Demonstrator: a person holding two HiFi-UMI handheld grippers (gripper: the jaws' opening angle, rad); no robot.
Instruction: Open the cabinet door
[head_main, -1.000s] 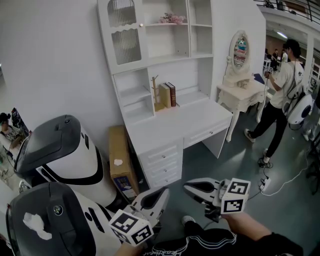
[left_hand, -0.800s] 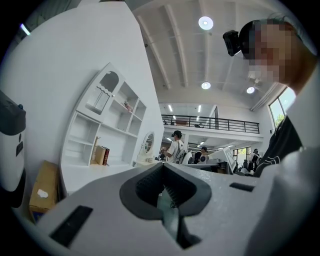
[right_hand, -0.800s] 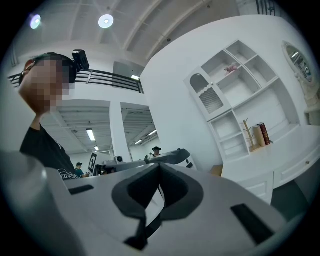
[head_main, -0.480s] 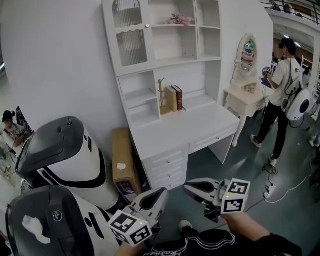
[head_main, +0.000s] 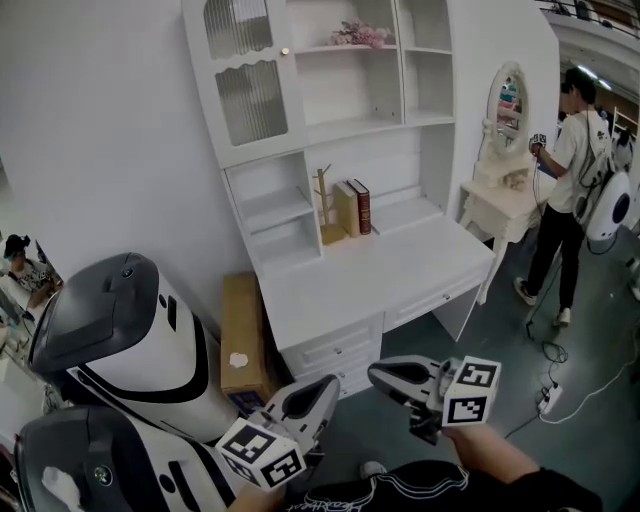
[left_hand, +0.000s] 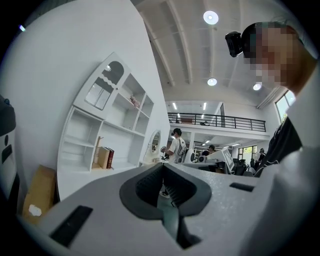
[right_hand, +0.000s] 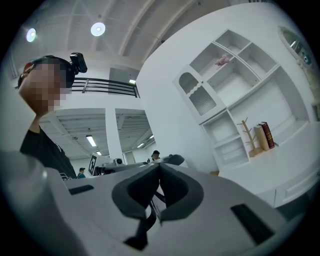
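The cabinet door (head_main: 245, 75), white with ribbed glass and a small knob (head_main: 285, 51), is closed at the upper left of the white desk hutch (head_main: 350, 130). Both grippers are held low, well short of the desk and far below the door. My left gripper (head_main: 322, 384) is shut with nothing in it, its tip toward the desk drawers. My right gripper (head_main: 376, 372) is shut and empty too, and points left. In the left gripper view the door (left_hand: 102, 90) is far off beyond the closed jaw tips (left_hand: 162, 166). The right gripper view has the door (right_hand: 200, 100) up right of its tips (right_hand: 159, 165).
Two large white-and-black machine shells (head_main: 120, 320) stand at the left, with a cardboard box (head_main: 240, 330) between them and the desk drawers (head_main: 335, 355). Books (head_main: 352, 207) stand in the hutch. A dressing table with mirror (head_main: 505, 120) and a person (head_main: 575, 190) are at the right. Cables (head_main: 560, 385) lie on the floor.
The desk and hutch have grown larger in the head view as I came closer. Both grippers keep the same place in the picture and stay shut.
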